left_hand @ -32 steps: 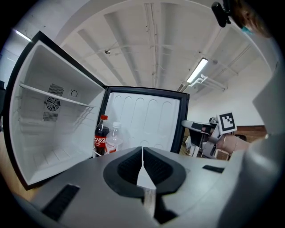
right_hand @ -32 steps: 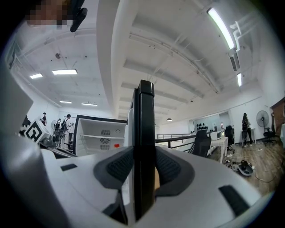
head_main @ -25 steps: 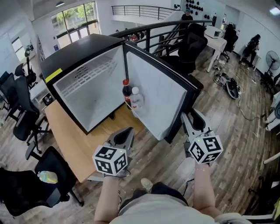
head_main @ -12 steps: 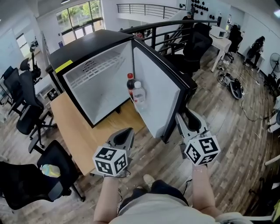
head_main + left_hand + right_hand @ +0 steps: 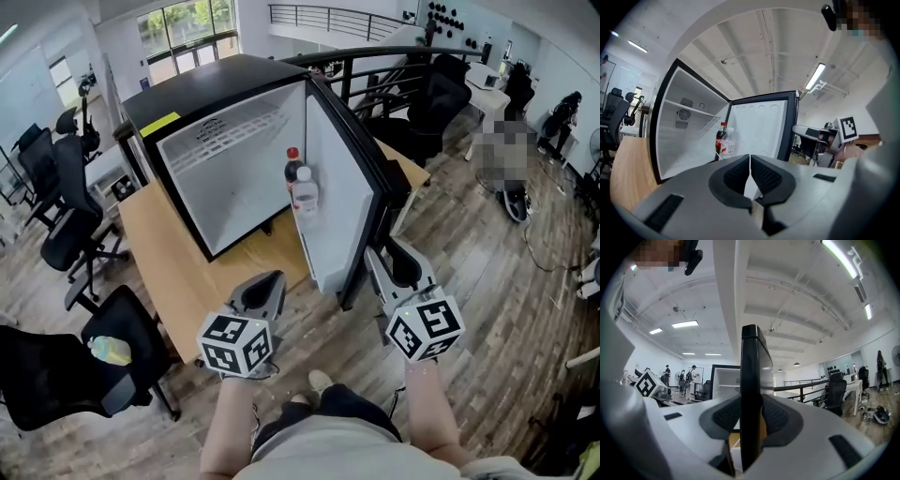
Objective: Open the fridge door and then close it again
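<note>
subject: black mini fridge [image 5: 187, 103], standing on a light wooden table [image 5: 169, 262] in an open office with a wood plank floor.

fridge condition: the fridge door [image 5: 337, 197] is open, swung out from its hinge at the right side of the cabinet, with its white inner liner facing the white interior. a wire shelf [image 5: 234, 136] sits high in the compartment. a yellow sticker [image 5: 159, 125] is on the top front edge of the cabinet. two bottles stand side by side in the door rack: a cola bottle [image 5: 292, 167] with a red cap, and just beside it a clear water bottle [image 5: 305, 199] with a white cap.

right gripper [image 5: 386, 253]: positioned at the free edge of the door, low down. in the right gripper view the black door edge [image 5: 751, 380] runs upright between the two dark pads and fills the gap, both pads against it. the jaws have just been closing on this edge and hold it at a moderate width.

left gripper [image 5: 272, 281]: held in front of the table edge, apart from the fridge and pointing towards the open cabinet. in the left gripper view its pads [image 5: 765, 176] meet at the tips with only a hairline slit between them, and nothing is gripped. that view looks into the open compartment, with both bottles visible in the door.

surroundings: a black office chair [image 5: 84, 366] stands left of the table; a black railing [image 5: 375, 66] runs behind the fridge.
</note>
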Motion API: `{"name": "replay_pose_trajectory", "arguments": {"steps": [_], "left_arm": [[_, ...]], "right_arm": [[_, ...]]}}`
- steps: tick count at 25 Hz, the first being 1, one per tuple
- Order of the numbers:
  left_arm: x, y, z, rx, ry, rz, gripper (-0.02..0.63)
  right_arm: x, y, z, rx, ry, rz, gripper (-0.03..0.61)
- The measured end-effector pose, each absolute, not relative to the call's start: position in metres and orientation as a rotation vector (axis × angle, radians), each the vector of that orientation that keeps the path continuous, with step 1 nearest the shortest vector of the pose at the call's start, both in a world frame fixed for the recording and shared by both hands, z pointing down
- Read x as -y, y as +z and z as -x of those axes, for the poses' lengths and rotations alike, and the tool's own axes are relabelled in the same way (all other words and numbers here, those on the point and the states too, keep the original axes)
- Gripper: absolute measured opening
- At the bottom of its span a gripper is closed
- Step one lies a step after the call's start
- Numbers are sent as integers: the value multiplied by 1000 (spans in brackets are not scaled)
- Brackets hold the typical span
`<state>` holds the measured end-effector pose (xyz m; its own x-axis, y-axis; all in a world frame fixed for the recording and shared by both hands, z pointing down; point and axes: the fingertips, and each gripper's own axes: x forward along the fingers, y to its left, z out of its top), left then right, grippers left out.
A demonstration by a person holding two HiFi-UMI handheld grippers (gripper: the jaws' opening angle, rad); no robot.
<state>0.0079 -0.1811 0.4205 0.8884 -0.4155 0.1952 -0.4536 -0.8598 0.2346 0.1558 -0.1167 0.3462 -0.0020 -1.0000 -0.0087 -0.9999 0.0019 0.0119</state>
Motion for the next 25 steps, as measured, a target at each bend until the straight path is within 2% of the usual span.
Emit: {"name": "replay_pose_trajectory", "arguments": {"steps": [16, 25], "left_arm": [[205, 409, 27, 822, 170, -2763, 12], [228, 402, 53, 978, 145, -2729, 12]], "right_arm": [[152, 346, -81, 2455, -52, -1947, 169], [186, 347, -32, 2626, -72, -1718, 127]]}}
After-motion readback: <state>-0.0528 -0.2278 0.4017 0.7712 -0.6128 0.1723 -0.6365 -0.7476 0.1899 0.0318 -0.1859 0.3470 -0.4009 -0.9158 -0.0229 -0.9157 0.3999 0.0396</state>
